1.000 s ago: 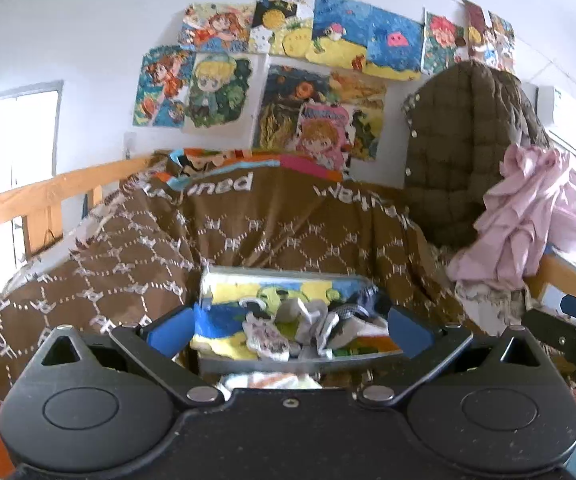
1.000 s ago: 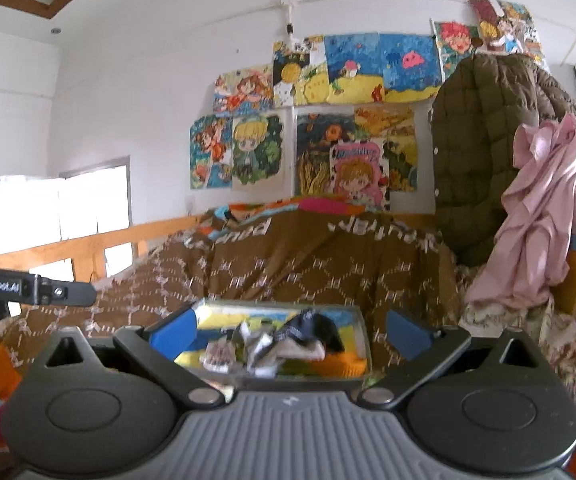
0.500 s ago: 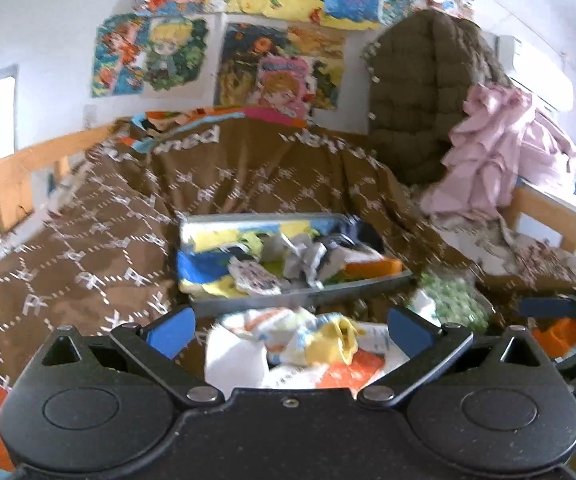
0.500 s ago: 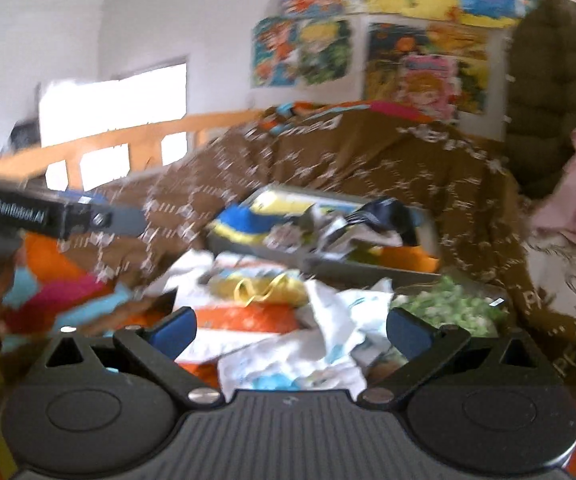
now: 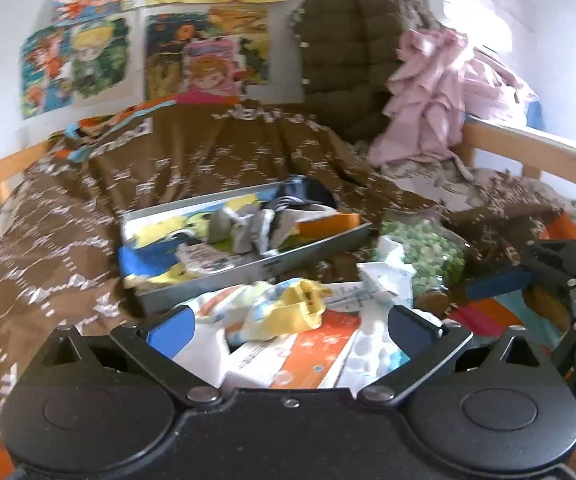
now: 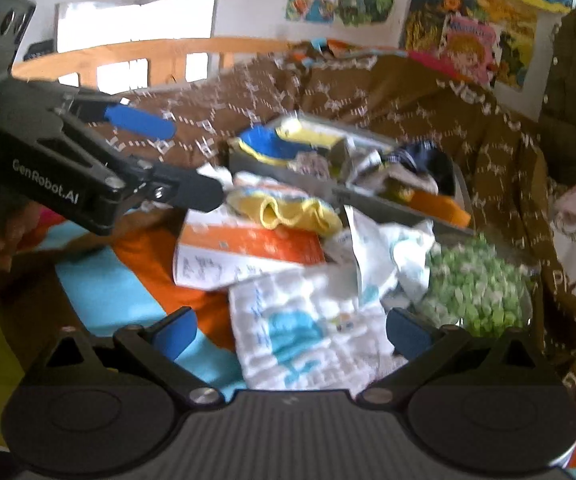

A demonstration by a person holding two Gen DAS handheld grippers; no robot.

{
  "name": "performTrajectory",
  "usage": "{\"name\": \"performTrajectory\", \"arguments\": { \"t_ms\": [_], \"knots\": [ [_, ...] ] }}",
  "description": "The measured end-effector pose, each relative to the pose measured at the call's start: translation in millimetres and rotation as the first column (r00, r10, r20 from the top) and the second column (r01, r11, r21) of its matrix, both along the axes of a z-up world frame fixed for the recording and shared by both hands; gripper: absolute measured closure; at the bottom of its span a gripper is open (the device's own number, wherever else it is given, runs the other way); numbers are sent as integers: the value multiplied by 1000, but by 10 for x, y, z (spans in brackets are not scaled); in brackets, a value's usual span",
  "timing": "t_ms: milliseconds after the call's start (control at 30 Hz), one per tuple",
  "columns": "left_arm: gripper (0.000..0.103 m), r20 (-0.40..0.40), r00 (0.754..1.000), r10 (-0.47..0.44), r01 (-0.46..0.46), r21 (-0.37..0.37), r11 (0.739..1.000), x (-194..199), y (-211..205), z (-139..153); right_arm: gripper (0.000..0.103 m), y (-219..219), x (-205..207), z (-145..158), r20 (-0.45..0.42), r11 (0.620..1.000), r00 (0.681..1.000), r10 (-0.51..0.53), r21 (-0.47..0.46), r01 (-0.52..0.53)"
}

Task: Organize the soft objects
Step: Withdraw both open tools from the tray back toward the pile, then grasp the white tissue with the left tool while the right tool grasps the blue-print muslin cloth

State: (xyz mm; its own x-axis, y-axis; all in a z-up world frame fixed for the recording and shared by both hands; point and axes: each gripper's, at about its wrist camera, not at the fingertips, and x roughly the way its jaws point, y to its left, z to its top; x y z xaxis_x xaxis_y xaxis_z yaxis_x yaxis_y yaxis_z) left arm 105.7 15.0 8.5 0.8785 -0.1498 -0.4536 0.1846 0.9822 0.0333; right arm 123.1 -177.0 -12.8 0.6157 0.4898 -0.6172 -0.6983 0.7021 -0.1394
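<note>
Both grippers, left [image 5: 290,326] and right [image 6: 292,330], had their fingers wide and empty above the bed. The cloths [image 6: 308,336] lay heaped between and just ahead of the right fingers, the tray [image 5: 247,264] beyond. Through the blur they seemed overlapped, so a pinch might lift several or drag the orange box [image 6: 247,244].

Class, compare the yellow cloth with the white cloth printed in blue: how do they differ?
The yellow cloth is plain and bunched up; the white cloth is printed and spread flatter. The yellow cloth lies beside the grey tray; the white cloth lies nearer the right gripper. Neither is gripped.
</note>
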Motion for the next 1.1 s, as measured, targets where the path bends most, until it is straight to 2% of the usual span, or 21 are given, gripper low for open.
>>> {"name": "performTrajectory", "arguments": {
  "t_ms": [200,333,600,867,1100],
  "knots": [
    [1,-28,996,-90,91,19,996,305,-191,-31,0,-14,123,-112,-55,997,997,-45,-73,41],
    [1,-30,993,-114,115,27,993,445,-333,-64,0,-60,153,-123,-70,996,996,-58,-68,53],
    [1,-73,991,-114,115,0,993,792,-588,-145,1,-49,270,-201,-78,991,993,-93,-105,85],
    [1,-116,986,-119,118,-12,993,1153,-760,-221,1,-36,355,-284,-109,992,990,-87,-99,76],
    [10,-152,983,-99,91,-61,994,1332,-746,-345,1,-17,439,-347,-135,993,987,-92,-91,80]
  ]
}}
